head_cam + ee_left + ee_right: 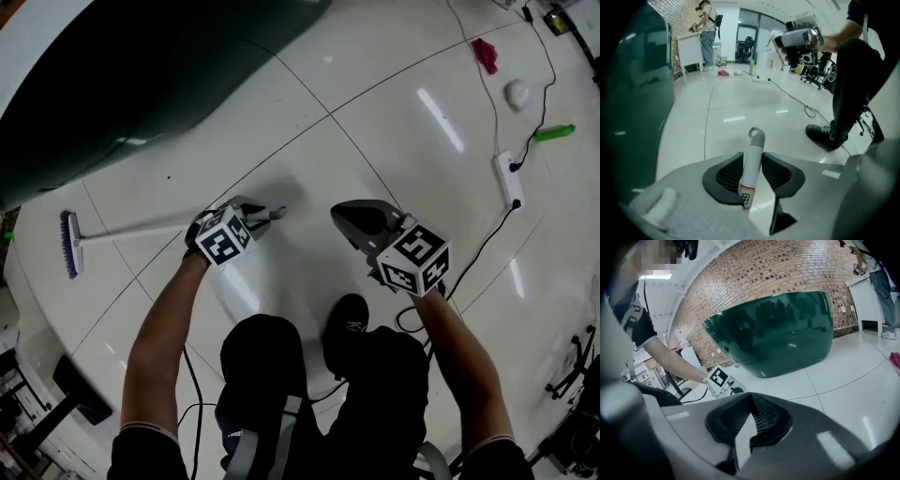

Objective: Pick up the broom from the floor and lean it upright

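Observation:
The broom (141, 230) lies across the white floor tiles, its purple brush head (70, 244) at the left and its white handle running right. My left gripper (261, 217) is shut on the handle close to its grey looped end (278, 212). In the left gripper view the handle (756, 140) stands between both black pads (729, 176) and juts out past my left gripper (752, 160). My right gripper (349, 217) hovers to the right of the handle end, apart from it. In its own view my right gripper (752, 401) is shut with nothing between the pads.
A large dark green curved body (141, 75) fills the upper left. A power strip (509, 178) with its cable, a red cloth (485, 54), a white lump (517, 94) and a green bottle (555, 132) lie at the right. My black shoe (347, 323) stands below the grippers.

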`<state>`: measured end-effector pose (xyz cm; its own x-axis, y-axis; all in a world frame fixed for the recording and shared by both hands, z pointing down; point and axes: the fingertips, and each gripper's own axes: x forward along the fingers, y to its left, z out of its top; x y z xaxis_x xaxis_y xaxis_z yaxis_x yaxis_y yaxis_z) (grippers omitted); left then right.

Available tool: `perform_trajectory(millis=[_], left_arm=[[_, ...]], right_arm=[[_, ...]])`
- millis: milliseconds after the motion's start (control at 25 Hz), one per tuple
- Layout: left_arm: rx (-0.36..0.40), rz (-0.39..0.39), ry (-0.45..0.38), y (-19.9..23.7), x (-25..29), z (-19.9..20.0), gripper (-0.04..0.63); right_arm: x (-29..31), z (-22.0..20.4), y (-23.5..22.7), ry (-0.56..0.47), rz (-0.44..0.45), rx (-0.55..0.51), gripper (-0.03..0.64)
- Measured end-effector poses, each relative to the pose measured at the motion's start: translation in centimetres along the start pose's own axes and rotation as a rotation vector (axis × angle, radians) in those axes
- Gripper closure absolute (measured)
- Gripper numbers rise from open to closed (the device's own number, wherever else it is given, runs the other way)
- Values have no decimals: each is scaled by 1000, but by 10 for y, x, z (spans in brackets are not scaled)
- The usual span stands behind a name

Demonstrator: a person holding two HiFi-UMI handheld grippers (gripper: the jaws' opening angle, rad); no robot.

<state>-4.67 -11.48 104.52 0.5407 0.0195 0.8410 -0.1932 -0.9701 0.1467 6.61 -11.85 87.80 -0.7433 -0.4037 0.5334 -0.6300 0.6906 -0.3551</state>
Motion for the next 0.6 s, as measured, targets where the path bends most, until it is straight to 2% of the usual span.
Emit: perform_trajectory(millis=[240, 400, 600], left_arm=[[-19, 29, -124, -11, -126, 107, 469], [-30, 76, -209, -9, -215, 184, 471], [-58, 163, -247, -11, -309, 244, 477]], right_arm=[[-71, 89, 45, 1, 15, 44, 612], [-110, 159, 69, -10, 32, 14, 612], [-165, 246, 100, -51, 37, -7, 612]])
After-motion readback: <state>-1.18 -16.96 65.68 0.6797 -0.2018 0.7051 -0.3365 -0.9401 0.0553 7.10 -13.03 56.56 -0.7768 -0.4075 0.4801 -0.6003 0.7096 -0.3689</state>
